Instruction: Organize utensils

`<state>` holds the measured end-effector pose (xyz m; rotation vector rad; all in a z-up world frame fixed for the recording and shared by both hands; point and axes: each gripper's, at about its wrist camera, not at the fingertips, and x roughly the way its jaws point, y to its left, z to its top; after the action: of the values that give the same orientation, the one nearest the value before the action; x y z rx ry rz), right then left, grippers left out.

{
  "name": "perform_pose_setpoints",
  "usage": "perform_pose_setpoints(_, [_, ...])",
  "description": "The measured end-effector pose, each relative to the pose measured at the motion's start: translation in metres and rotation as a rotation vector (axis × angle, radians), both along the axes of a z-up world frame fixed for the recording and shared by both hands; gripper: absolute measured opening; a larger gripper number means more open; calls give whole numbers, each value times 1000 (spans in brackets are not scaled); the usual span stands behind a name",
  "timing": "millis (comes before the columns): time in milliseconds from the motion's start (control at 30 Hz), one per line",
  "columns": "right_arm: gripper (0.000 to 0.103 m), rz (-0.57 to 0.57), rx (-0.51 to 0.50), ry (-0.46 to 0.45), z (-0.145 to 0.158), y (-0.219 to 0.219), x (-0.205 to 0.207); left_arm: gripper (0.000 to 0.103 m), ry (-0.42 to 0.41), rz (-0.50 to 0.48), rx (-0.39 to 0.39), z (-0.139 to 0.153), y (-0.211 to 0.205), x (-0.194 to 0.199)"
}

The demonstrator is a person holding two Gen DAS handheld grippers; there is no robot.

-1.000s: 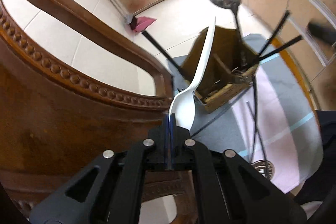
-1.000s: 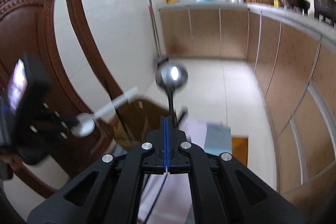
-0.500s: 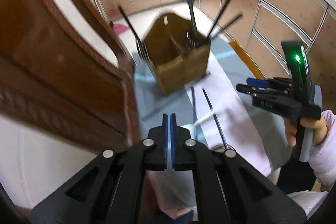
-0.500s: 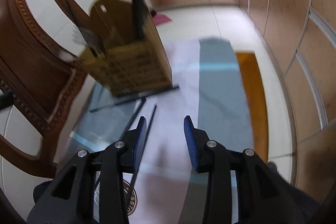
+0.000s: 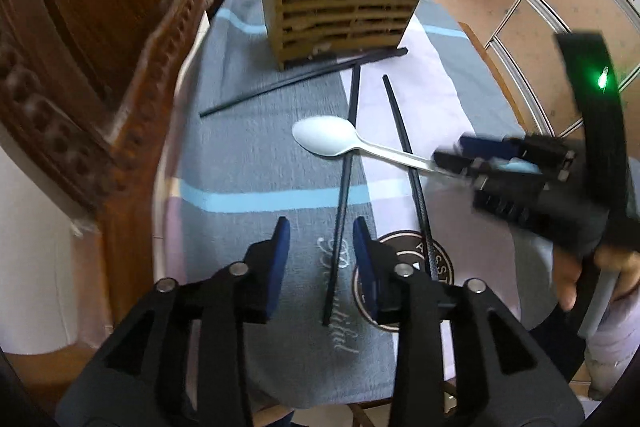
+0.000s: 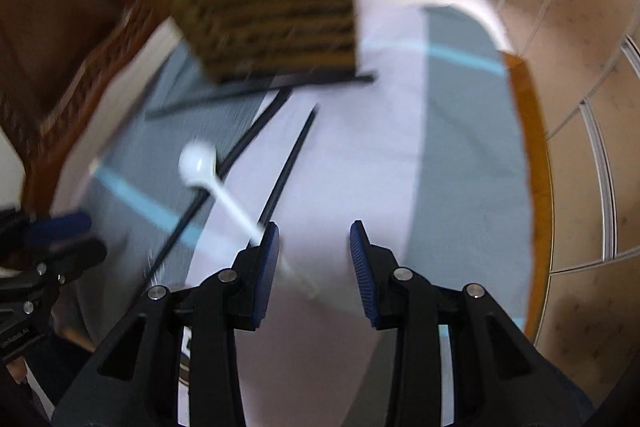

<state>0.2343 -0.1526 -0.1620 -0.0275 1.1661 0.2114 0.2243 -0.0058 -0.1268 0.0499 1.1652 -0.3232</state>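
You dropped the white spoon (image 5: 324,141) across a chopstick (image 5: 343,195), outside the holder (image 5: 344,7). Both grippers, left (image 5: 320,259) and right (image 6: 312,259), were spread, empty. It needed regrasping.

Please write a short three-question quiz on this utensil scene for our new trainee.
1. True or false: the white spoon lies with its handle across two chopsticks.
2. How do the jaws of the left gripper stand? A) shut on the spoon B) open, astride a chopstick C) shut on a chopstick
3. Fill in: one chopstick lies against the foot of the ____.

Key
1. True: the bowl rests on the cloth, and the handle crosses both sticks.
2. B. The right gripper is open too.
3. holder, the slatted box with utensils already standing in it.
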Motion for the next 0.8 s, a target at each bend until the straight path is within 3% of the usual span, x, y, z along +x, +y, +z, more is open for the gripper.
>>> perform_pose_setpoints(100, [37, 49, -3, 42, -11, 12, -12, 37, 11, 10, -9, -9, 0, 0])
perform_pose_setpoints(167, [28, 82, -18, 51, -12, 18, -22, 38, 17, 14, -15, -13, 1, -1])
perform_pose_setpoints(300, [25, 142, 23, 109, -8, 22, -34, 40, 23, 23, -23, -21, 2, -1])
perform_pose_setpoints(400, [25, 134, 28, 66, 5, 20, -32, 42, 25, 36, -31, -25, 4, 2])
perform_pose_setpoints(500, [28, 111, 29, 30, 13, 27, -14, 46, 25, 44, -38, -24, 6, 1])
perform_pose_setpoints(567, [41, 118, 30, 8, 15, 39, 1, 48, 24, 46, -41, -23, 8, 0])
perform_pose_setpoints(800, [42, 238, -64, 11, 2, 101, 52, 53, 21, 59, -93, -17, 15, -17])
